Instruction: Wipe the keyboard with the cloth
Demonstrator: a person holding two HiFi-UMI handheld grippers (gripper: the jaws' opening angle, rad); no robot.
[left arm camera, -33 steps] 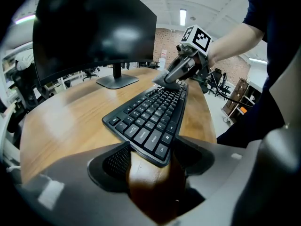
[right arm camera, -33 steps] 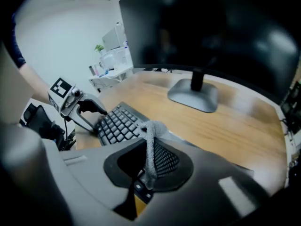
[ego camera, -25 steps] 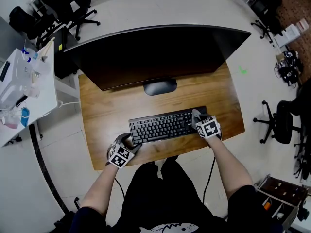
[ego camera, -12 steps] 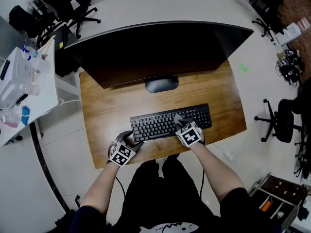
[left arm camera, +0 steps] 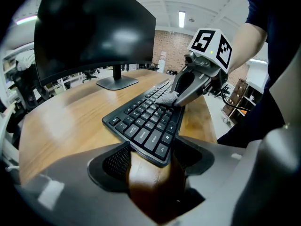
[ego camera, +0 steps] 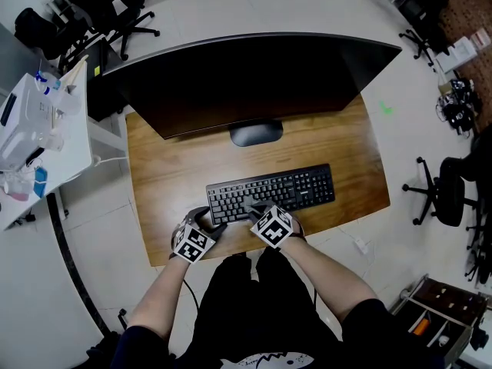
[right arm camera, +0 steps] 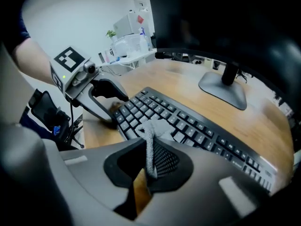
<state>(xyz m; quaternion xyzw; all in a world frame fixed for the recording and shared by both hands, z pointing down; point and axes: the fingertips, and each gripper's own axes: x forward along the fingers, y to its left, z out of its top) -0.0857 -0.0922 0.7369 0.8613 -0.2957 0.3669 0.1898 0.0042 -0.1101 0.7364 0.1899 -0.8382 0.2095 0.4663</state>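
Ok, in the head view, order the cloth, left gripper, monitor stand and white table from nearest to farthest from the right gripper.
1. Cloth, in the right gripper's jaws.
2. Left gripper, at the keyboard's left end.
3. Monitor stand, behind the keyboard.
4. White table, far left.

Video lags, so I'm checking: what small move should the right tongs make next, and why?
Probably slide the cloth a little left over the last key columns. The right tongs pinch the cloth on keys just short of the keyboard's left end, whose corner the left tongs hold steady.
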